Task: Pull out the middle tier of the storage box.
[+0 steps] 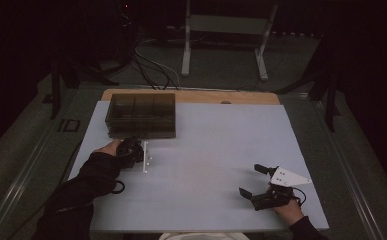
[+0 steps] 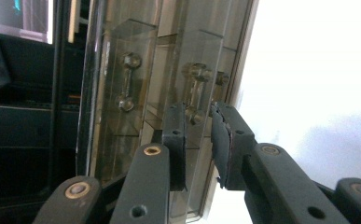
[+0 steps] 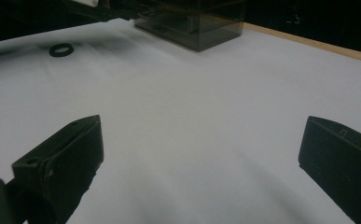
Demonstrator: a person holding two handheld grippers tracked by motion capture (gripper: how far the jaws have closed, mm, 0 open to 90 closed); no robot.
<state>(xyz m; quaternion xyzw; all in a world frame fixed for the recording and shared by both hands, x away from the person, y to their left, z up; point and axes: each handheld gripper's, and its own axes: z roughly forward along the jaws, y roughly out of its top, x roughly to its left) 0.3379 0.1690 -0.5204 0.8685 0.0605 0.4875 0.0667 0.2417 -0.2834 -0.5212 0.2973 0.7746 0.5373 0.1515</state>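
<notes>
- Two black jaws of the right gripper (image 3: 201, 163) stand far apart, with nothing between them but bare white table (image 3: 206, 107).
- From above, the right gripper (image 1: 257, 181) lies low on the right side of the table (image 1: 221, 140), held by the person's right hand (image 1: 287, 210). A grey three-cornered plate (image 1: 288, 176) sits on top of it.
- On the left side, the left gripper (image 1: 137, 150) is held by the left hand (image 1: 108, 148), and a dark sleeve (image 1: 81, 195) comes in from the bottom edge.
- This gripper is right up against the front of a smoky see-through drawer box (image 1: 142, 115) — the box stands at the back left of the table, well apart from the right gripper.
- Looking along the left gripper (image 2: 197, 135), its jaws are close together, one on each side of a small see-through handle (image 2: 196, 93) on a drawer front.
- A thin gap shows between the pads and the handle, so I cannot tell for sure if they press on it.
- Another handle (image 2: 126, 81) of the same kind sits on the next drawer, just beside the first one.
- A little black ring (image 3: 61, 49) lies flat on the table, near the box.
- Far behind the table stands a grey metal frame (image 1: 226, 45) on the floor — some dark cables (image 1: 151, 70) lie near it.
</notes>
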